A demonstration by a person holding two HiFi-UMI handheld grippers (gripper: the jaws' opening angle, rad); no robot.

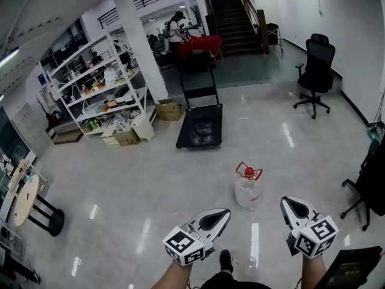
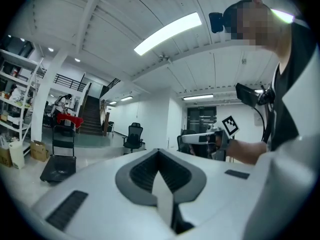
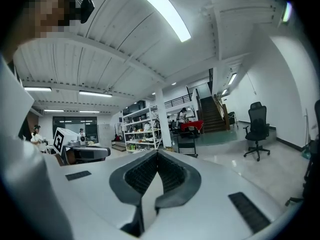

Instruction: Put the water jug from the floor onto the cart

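Observation:
The clear water jug (image 1: pixel 248 189) with a red cap and red handle stands on the glossy floor, just ahead of and between my two grippers. The black flat cart (image 1: pixel 200 126) with an upright push handle waits farther off, beyond the jug; it also shows as the cart (image 2: pixel 59 166) at the left and as the cart (image 3: pixel 186 146) in the distance. My left gripper (image 1: pixel 224 214) is shut and holds nothing, its tip (image 2: pixel 159 152) pointing level. My right gripper (image 1: pixel 287 202) is shut and empty too, its jaws pressed together (image 3: pixel 157 155). Neither touches the jug.
A white shelf rack (image 1: pixel 99 86) with cardboard boxes (image 1: pixel 169 111) at its foot lines the left. A white pillar (image 1: pixel 144 41) stands behind the cart. An office chair (image 1: pixel 315 74) is at the right, a dark chair (image 1: pixel 368 185) near my right side, a round table (image 1: pixel 27 198) at far left.

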